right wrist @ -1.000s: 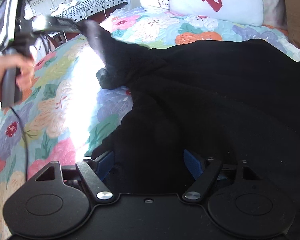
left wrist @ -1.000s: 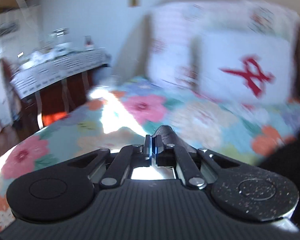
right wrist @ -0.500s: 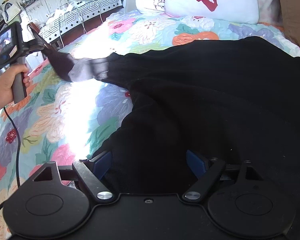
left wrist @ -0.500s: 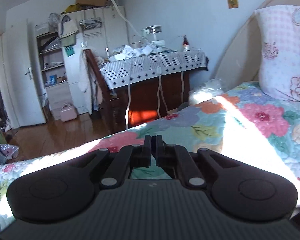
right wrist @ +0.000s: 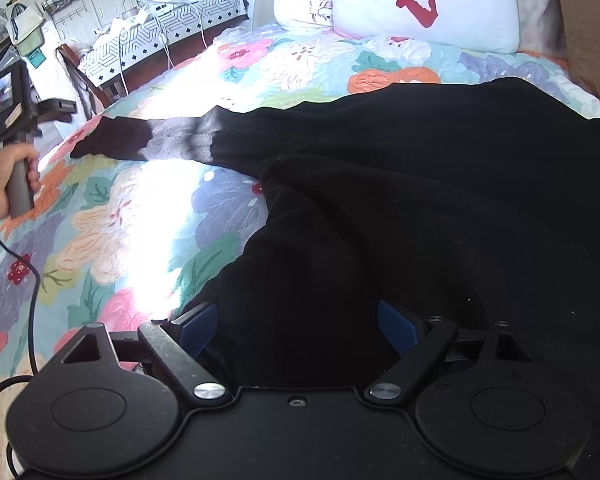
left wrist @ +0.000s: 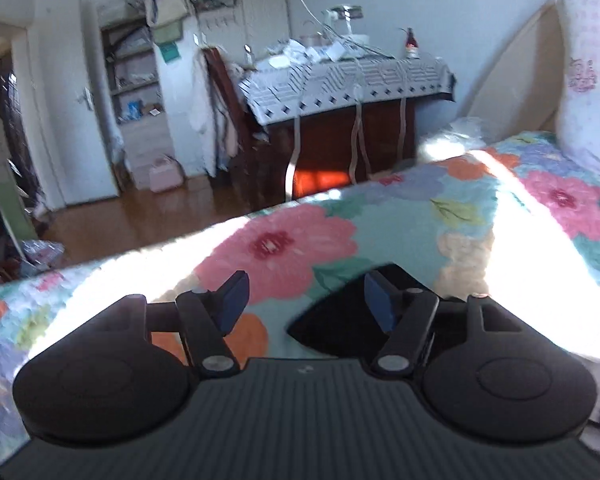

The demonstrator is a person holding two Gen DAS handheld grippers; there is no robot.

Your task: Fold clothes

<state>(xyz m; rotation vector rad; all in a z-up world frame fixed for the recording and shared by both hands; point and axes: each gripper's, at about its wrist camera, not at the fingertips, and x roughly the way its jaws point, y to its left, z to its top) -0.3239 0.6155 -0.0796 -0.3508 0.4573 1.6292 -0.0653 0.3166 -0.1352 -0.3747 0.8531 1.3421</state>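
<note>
A black long-sleeved garment (right wrist: 420, 200) lies spread over the right half of the flowered bedspread (right wrist: 120, 220). One sleeve (right wrist: 148, 140) stretches out flat to the left. My left gripper (left wrist: 304, 292) hovers low over the quilt with its jaws opening. The sleeve's dark end (left wrist: 332, 320) lies loose on the quilt under its right finger, with no pad pressing on it. In the right wrist view a hand (right wrist: 0, 184) holds that left gripper (right wrist: 60, 106) just past the cuff. My right gripper (right wrist: 298, 316) hangs over the garment's near edge, jaws opening wide, with black cloth lying between them ungripped.
Pillows (right wrist: 420, 4) lean on the headboard at the far end. A table with a patterned cloth (left wrist: 340, 80), a chair and shelves stand beyond the bed's left edge. A cable (right wrist: 32, 280) trails over the quilt at the near left.
The left gripper, shut on the sleeve end, drew it out leftward until it lay flat, then opened and let it go. The right gripper stayed in place and spread slightly wider.
</note>
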